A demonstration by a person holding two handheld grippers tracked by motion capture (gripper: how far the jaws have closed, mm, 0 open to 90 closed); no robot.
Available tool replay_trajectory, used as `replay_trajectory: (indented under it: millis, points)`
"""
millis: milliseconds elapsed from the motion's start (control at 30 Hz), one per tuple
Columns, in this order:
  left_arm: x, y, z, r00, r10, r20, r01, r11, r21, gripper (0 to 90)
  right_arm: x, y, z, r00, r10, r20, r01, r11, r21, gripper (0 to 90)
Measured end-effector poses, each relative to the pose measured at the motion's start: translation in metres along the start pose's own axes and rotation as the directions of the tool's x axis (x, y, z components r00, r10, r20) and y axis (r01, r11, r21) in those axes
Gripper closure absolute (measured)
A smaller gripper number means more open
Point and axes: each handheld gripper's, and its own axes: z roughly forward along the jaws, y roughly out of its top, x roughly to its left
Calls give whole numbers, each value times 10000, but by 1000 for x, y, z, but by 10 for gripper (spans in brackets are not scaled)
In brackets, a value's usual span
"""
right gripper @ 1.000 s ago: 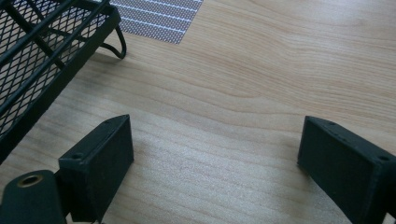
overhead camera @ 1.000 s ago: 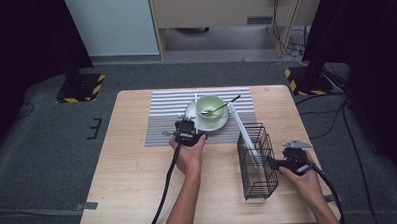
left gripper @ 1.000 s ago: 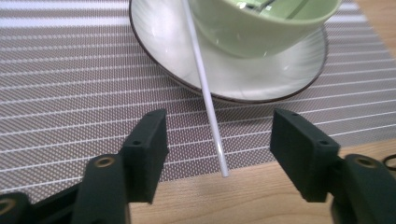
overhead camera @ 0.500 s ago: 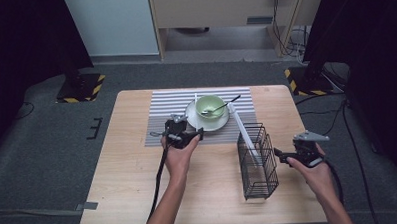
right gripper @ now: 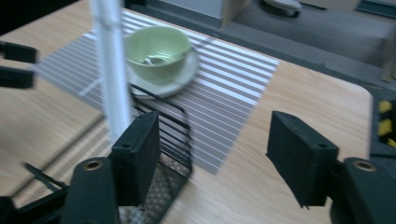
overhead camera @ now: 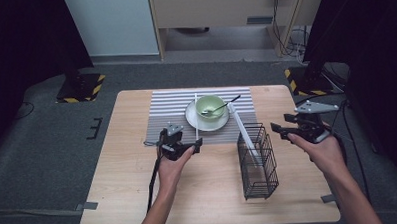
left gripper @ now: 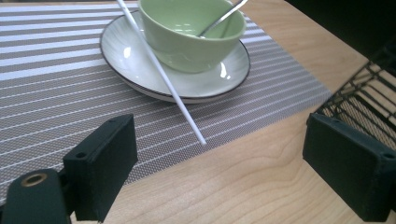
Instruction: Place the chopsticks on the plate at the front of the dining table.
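A thin white stick (overhead camera: 197, 119) leans on the rim of a white plate (overhead camera: 192, 123), its near end on the striped mat (overhead camera: 161, 116). The plate bears a green bowl (overhead camera: 210, 105) with a spoon (overhead camera: 226, 103). My left gripper (overhead camera: 180, 138) sits just short of the stick's end; its jaws have just been opening and stand open, clear of the white stick (left gripper: 159, 70). A second white stick (overhead camera: 245, 133) stands tilted in the black wire basket (overhead camera: 258, 165). My right gripper (overhead camera: 282, 130), raised to the basket's right, has just been closing and is open with nothing between its jaws.
The wire basket (right gripper: 173, 135) stands on bare wood at the right, between the two hands. The table's right edge (overhead camera: 318, 158) runs under my right hand. A dark floor surrounds the table, with cables (overhead camera: 294, 38) and stands behind it.
My left gripper has drawn back a little from the plate and spread its jaws. My right gripper has risen from beside the basket, its jaws narrower than before.
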Motion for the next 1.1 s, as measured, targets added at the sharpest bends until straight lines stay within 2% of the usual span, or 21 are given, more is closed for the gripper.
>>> replay_trajectory:
  millis: [33, 67, 167, 233, 267, 367, 400, 600, 833, 1100]
  points:
    - [-2, -2, 2, 9999, 130, 16, -130, 9999, 70, 95, 0, 0, 0, 10000, 0, 0, 0, 10000, 0, 391]
    - [-2, -2, 3, 9998, 180, 20, -180, 9997, 160, 95, 11, 11, 8, 9991, -268, -316, 269, 9996, 37, 431]
    - [-3, -4, 2, 9996, 165, 234, -169, 9998, 146, 95, 23, 22, 18, 9970, -548, -548, 549, 9985, -9, 507]
    - [-3, -4, 2, 9996, 165, 234, -169, 9997, 163, 95, 28, 26, 23, 9961, -589, -656, 587, 9983, -49, 541]
    - [-3, -5, 1, 9996, 190, 220, -193, 9997, 151, 95, 35, 31, 31, 9946, -674, -784, 671, 9977, -64, 591]
    - [0, -5, -2, 9998, 96, 164, -97, 9999, 50, 103, 40, 34, 39, 9934, -680, -924, 676, 9977, -70, 615]
    - [0, -6, -4, 9997, 111, 224, -111, 9999, -16, 122, 47, 36, 48, 9926, -714, -978, 716, 9974, -13, 621]
    - [-1, -7, -6, 9992, 252, 313, -253, 9997, 27, 124, 55, 36, 69, 9932, -720, -913, 728, 9973, 64, 624]
    - [-4, -7, -5, 9984, 230, 520, -237, 9996, 140, 147, 63, 39, 76, 9918, -794, -1003, 787, 9968, -114, 671]
    - [-6, -7, -5, 9981, 391, 473, -400, 9990, 195, 159, 69, 42, 85, 9916, -939, -891, 952, 9954, 109, 732]
